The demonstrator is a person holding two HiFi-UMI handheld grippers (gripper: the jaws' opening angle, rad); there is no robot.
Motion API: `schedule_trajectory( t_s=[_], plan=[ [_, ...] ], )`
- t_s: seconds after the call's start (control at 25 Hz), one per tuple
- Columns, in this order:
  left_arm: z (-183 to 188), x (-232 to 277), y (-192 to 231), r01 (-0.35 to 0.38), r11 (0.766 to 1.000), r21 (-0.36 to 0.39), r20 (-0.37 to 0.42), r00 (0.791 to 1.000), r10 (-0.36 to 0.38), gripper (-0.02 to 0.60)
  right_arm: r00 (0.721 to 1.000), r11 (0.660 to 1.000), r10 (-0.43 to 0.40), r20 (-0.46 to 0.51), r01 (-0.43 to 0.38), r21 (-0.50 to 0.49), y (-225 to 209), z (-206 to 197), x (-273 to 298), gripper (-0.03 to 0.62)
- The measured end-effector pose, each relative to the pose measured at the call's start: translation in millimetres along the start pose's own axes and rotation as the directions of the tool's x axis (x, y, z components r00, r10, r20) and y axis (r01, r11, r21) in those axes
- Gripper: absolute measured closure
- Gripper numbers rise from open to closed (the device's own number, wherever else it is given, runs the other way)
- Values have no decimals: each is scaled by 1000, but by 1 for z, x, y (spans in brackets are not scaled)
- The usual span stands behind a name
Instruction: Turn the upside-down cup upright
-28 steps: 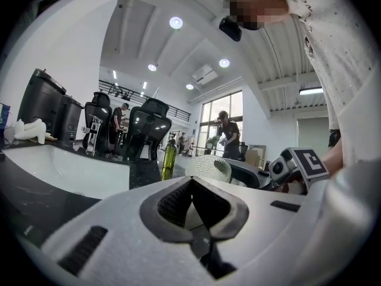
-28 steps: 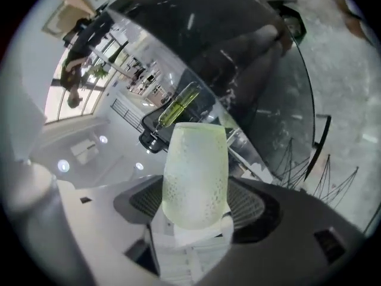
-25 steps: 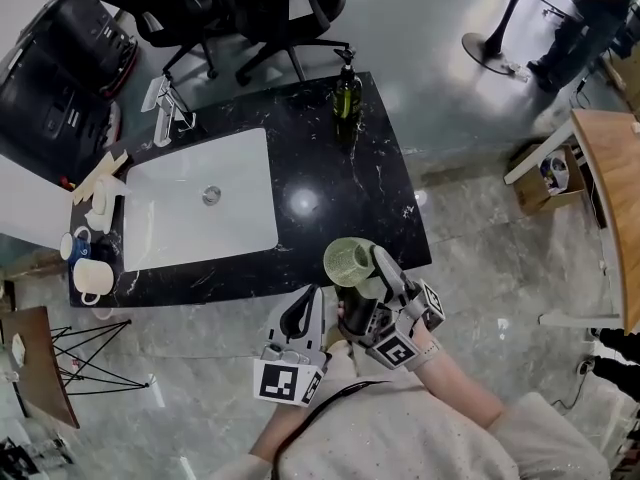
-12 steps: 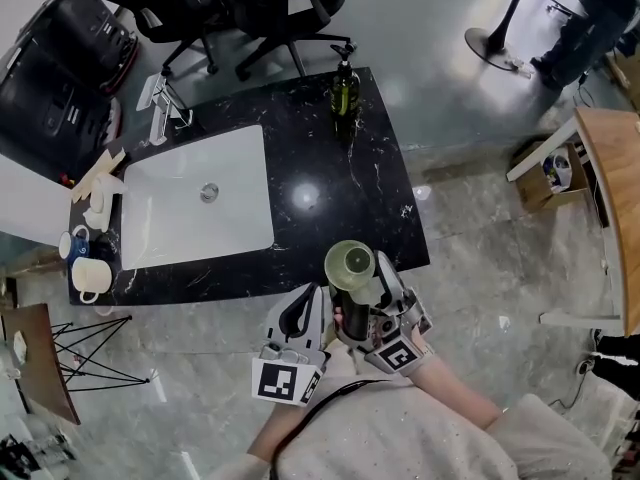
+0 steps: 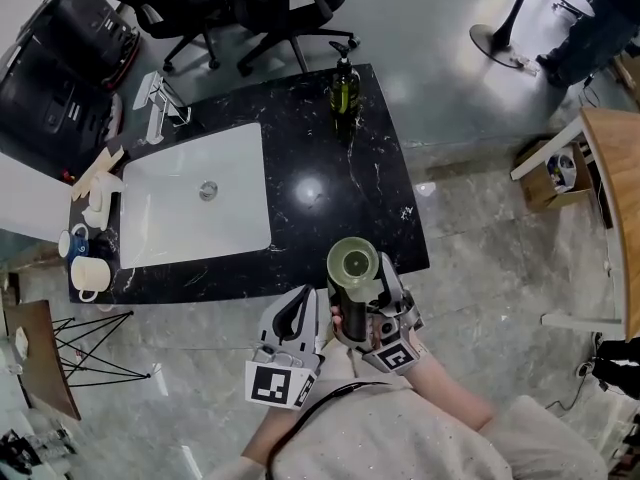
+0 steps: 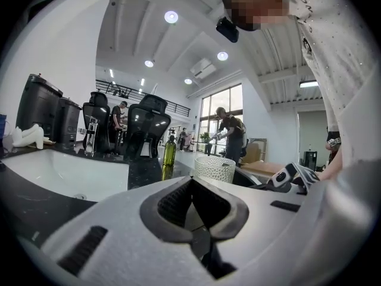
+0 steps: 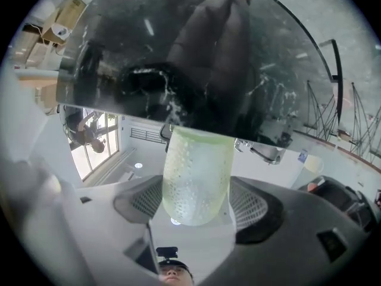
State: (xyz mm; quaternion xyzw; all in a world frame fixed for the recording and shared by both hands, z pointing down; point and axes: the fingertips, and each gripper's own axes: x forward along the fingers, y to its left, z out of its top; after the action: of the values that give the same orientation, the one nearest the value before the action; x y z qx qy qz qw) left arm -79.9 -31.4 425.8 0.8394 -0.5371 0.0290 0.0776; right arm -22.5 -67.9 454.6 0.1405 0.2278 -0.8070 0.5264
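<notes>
Right gripper (image 5: pixel 362 298): jaws spread wide, clamped on either side of the cup (image 5: pixel 352 264). Nothing else is in its grip.
Cup: pale green, dimpled, translucent. It is held over the front edge of the black marble counter (image 5: pixel 380 168), near the right corner, with its mouth turned upward. Whether it touches the counter cannot be told.
Left gripper (image 5: pixel 298 318): jaws closed together and empty, just beside the right gripper, off the counter.
Also on the counter: white sink (image 5: pixel 180 183) and green bottle (image 5: pixel 345 88), both well apart from the cup.
</notes>
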Motion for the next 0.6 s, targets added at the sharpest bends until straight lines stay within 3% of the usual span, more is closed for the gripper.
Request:
schedule_trajectory(
  t_s=[0.36, 0.6],
  plan=[
    [0, 3, 1, 3, 1000, 1, -12, 1000, -3, 574, 998, 999, 18, -66, -21, -42, 6, 2, -2, 253],
    [-5, 2, 3, 2, 1000, -12, -26, 1000, -2, 574, 993, 997, 25, -118, -34, -71, 10, -2, 0, 189]
  ],
)
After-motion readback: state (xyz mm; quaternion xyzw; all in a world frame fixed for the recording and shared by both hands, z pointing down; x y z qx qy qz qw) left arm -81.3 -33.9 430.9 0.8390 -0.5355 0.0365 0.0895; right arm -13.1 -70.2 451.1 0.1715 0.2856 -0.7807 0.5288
